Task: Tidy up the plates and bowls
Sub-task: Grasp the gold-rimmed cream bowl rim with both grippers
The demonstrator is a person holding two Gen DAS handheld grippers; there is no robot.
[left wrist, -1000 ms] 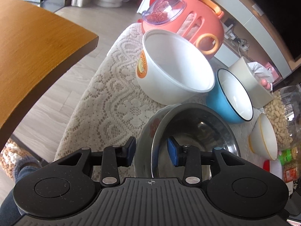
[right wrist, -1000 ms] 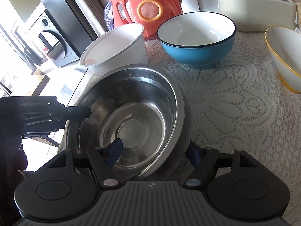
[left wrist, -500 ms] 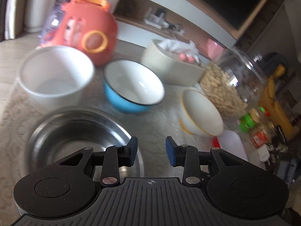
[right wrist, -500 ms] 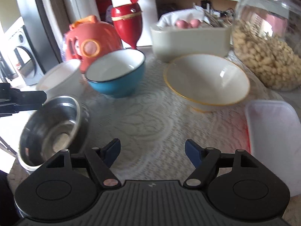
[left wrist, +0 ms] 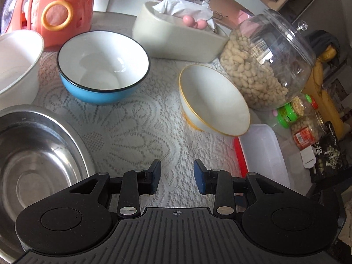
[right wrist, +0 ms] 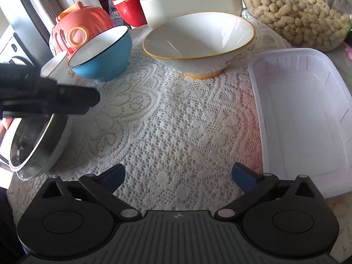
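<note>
A: Progress, near to far?

B: Nearest on the lace-covered bench (right wrist: 176, 118), at the left edge: shiny round stainless-steel bowl (left wrist: 37, 167), empty, standing alone. Beyond it: tall white plastic bowl (left wrist: 15, 61), then blue enamel bowl with black rim and white inside (left wrist: 103, 66). To the right: white flared ceramic bowl with yellow rim (right wrist: 198, 37), tilted on its foot. All four apart, none nested. So, by the look of things, stacking not yet begun; nearly everything left.

A: Plates anywhere?

B: None in view. Only a clear rectangular plastic tub (right wrist: 301, 114) at the right, empty, just beside the yellow-rimmed bowl.

A: And the tongs?

B: Left tongs (left wrist: 177, 179): partly parted, nothing between the pads, angled down over bare lace right of the steel bowl. Right tongs (right wrist: 178, 176): opening, spread wide, empty too, pitched down and aimed along the lace toward the yellow-rimmed bowl. Probably that bowl next, though only a guess.

A: Farther back?

B: Big clear jar of peanuts (left wrist: 266, 66), cream tissue box (left wrist: 176, 39), orange plastic container (left wrist: 57, 6). Not part of the job.
</note>
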